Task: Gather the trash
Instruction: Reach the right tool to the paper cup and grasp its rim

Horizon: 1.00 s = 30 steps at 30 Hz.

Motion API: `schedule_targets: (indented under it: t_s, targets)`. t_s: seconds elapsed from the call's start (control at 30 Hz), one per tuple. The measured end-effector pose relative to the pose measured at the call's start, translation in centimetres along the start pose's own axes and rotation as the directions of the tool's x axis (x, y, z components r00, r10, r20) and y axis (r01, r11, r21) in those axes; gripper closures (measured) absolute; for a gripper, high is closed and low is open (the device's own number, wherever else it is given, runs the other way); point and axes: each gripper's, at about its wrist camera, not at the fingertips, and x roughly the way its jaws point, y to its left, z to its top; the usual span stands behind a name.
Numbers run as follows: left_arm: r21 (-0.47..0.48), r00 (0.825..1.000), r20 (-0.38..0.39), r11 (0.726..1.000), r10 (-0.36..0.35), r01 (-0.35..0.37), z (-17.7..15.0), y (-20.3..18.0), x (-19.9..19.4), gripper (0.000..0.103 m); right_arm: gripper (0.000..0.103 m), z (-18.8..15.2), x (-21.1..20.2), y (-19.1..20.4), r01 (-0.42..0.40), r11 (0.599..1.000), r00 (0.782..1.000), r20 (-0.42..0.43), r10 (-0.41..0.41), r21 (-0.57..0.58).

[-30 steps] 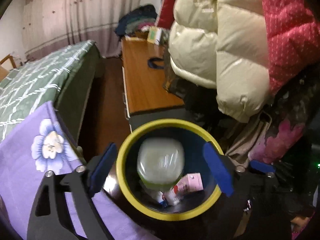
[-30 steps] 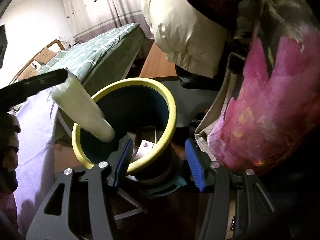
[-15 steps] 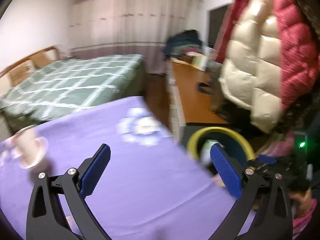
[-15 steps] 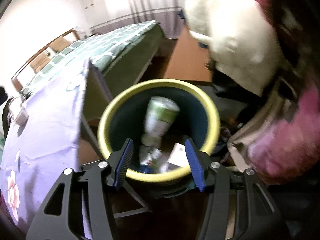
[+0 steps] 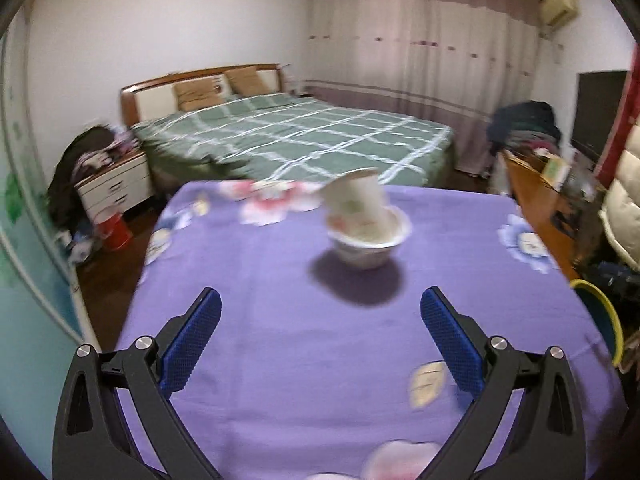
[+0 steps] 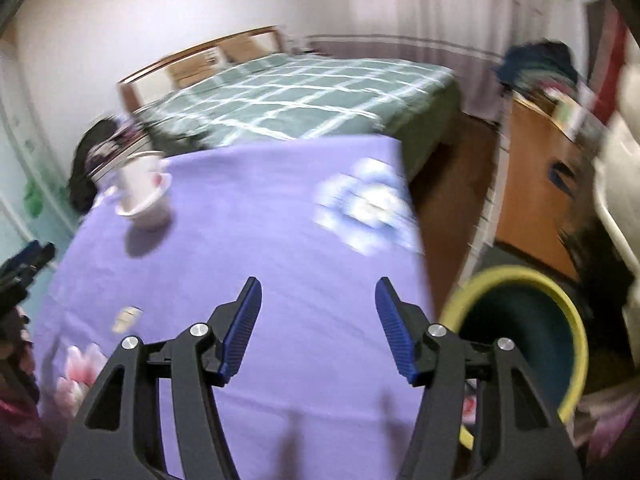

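While blurred, cup (image 5: 357, 197) in bowl (image 5: 367, 243), tablecloth (image 5: 304, 344)

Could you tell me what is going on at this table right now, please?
A person is clearing trash with two handheld grippers. Both the left gripper and the right gripper are empty above the purple tablecloth, the right one's jaws opening. A paper cup sits in a bowl ahead. The yellow-rimmed bin stands beside the table.

My left tongs (image 5: 320, 324) fill the bottom of their frame, jaws spread wide, nothing between the blue pads. My right tongs (image 6: 318, 324), lower centre, point downward; their jaws are opening, also empty.
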Motion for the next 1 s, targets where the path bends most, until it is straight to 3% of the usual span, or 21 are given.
schedule_targets:
  t_s: [0.2, 0.5, 0.67, 1.0]
  targets:
    - [-0.040, 0.999, -0.015, 0.998, 0.052, -0.053, -1.0, 4.5, 2.6, 0.005, 0.046, 4.2, 3.7, 8.0, -0.115, 0.989, 0.993, -0.024, 0.114, -0.094]
    - [-0.044, 0.996, -0.046, 0.996, 0.082, -0.084, -1.6, 4.2, 5.1, 0.005, 0.039, 8.5, 10.2, 17.2, -0.224, 0.954, 0.974, -0.066, 0.215, -0.197]
    - [-0.064, 0.996, -0.044, 0.995, 0.071, -0.074, -1.8, 4.5, 5.1, 0.005, 0.035, 9.8, 13.6, 20.1, -0.223, 0.944, 0.974, -0.096, 0.205, -0.243]
    - [-0.093, 0.996, -0.021, 0.992, 0.087, -0.089, -1.9, 5.1, 4.5, 0.005, 0.029, 11.1, 17.2, 21.6, -0.190, 0.950, 0.978, -0.129, 0.162, -0.248]
